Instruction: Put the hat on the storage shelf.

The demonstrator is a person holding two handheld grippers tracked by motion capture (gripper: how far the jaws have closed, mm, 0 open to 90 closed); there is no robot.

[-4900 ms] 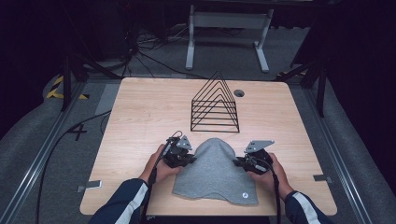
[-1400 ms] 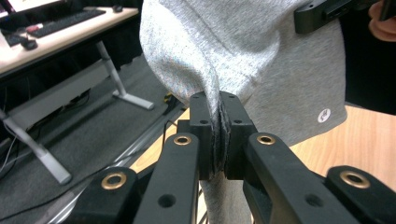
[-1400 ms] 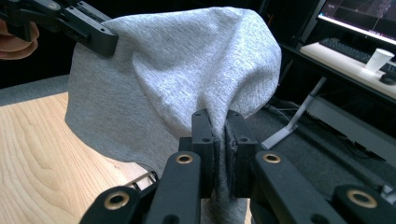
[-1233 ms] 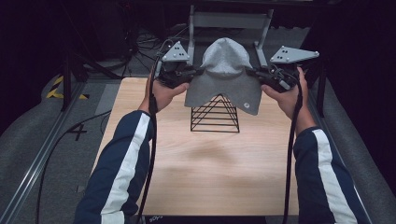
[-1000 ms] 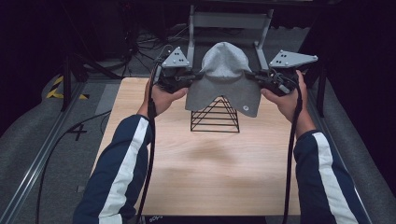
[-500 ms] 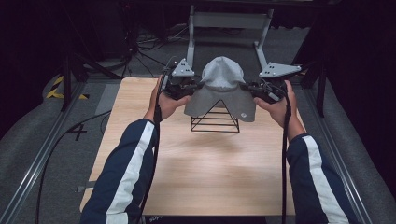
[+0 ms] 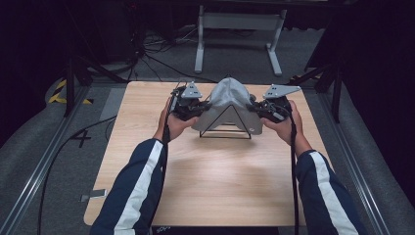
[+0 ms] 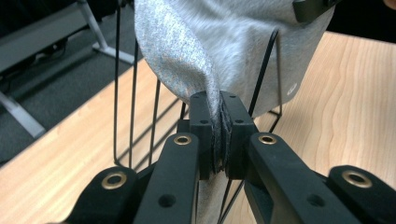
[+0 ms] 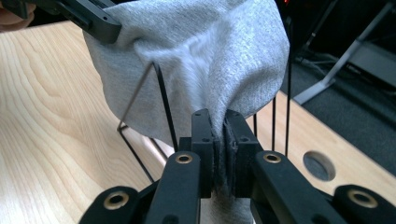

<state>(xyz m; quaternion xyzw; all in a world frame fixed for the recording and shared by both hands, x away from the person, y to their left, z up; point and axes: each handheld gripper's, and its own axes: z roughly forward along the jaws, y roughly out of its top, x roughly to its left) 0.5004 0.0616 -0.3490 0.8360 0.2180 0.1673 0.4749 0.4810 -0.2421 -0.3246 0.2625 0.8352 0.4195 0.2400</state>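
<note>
Because the grey cloth (image 7: 229, 104) is meant to hang over the black wire rack (image 7: 226, 128), each gripper pinches it at an opposite edge, so the fabric spreads into a tent wide enough to straddle the rack's triangular frames. On the rack's left side, the left gripper (image 7: 192, 105) has its fingers (image 8: 201, 135) clamped tight on a fold of cloth, the fabric squeezed flat between them; on the rack's right side, the right gripper (image 7: 263, 106) grips the opposite hem the same way, its fingers (image 9: 203, 140) pressed together on a bunched pleat. Held at about the same height on both sides, the cloth sits centred over the rack's peak, draped on the top wires with its lower edges hanging down both slopes, a small logo patch showing near the rack's right foot. The rack itself stands upright toward the far end of the tabletop (image 7: 215, 186), its point upward, which is why the cloth parts evenly over it. My judgement is that the draping is nearly complete and what remains is to let go on both sides of the rack.
</note>
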